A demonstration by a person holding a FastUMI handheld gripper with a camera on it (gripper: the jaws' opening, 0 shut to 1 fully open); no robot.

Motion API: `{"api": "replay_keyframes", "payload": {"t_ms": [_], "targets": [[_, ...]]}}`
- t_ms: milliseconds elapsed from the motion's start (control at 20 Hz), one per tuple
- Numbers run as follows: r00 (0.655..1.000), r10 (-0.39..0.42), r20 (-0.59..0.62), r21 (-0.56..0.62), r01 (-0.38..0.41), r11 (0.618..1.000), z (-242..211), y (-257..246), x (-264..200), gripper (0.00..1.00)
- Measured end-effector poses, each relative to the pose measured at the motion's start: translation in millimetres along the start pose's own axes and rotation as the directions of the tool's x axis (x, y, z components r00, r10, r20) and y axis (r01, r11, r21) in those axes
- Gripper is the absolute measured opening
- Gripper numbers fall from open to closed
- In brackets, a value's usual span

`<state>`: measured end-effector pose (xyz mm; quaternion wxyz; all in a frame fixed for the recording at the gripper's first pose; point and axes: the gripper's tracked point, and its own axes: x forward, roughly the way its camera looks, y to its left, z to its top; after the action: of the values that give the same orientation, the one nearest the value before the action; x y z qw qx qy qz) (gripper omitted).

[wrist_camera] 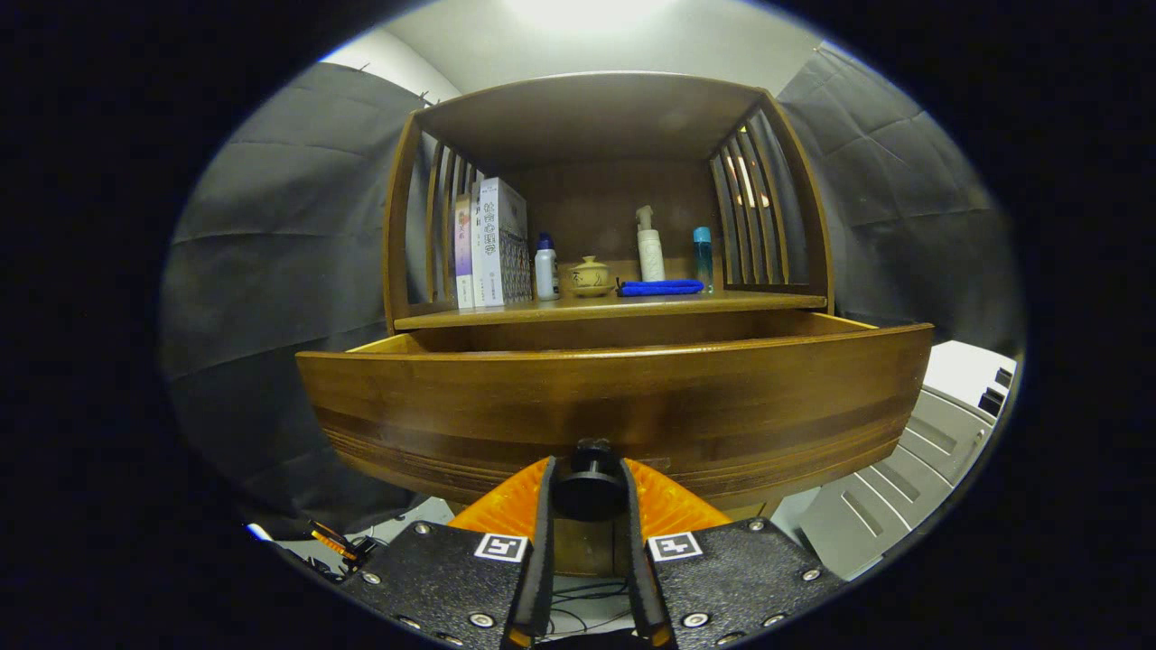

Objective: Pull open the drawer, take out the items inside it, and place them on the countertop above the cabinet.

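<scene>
Both fingers (545, 506) pinch drawer knob (589, 487) | hand-held gripper (589, 492) closed | drawer (614, 397) open

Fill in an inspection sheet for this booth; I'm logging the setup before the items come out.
Surface: shelf top above the drawer, wooden, partly occupied.
Job's things: drawer pulled out; its inside is hidden behind the front panel.
Clutter: books, white bottle, small pot, blue cloth, spray bottle, blue-capped bottle, all on the shelf.
Grippers: tool with both fingers pressed on the black knob of the drawer front.
Cables: wires on the floor below the fingers; more to the left.
Surroundings: dark cloth wall; grey ribbed panel to the right.
</scene>
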<state>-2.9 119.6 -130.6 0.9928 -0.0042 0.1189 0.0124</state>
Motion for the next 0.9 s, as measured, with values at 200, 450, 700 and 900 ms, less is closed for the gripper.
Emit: {"api": "replay_keyframes", "payload": {"t_ms": [200,450,700,900], "targets": [[1.0,0.022,-0.005,0.01,-0.022,1.0,-0.3,1.0,-2.0,0.37],[0.976,0.03,0.215,-0.054,-0.019,0.998,77.0,-6.5,-17.8,0.72],[0.982,0.065,0.18,0.02,-0.069,0.997,119.4,-12.8,-5.3,0.89],[0.99,0.1,0.099,0.069,-0.107,0.992,137.7,-11.5,25.7,0.91]]}}
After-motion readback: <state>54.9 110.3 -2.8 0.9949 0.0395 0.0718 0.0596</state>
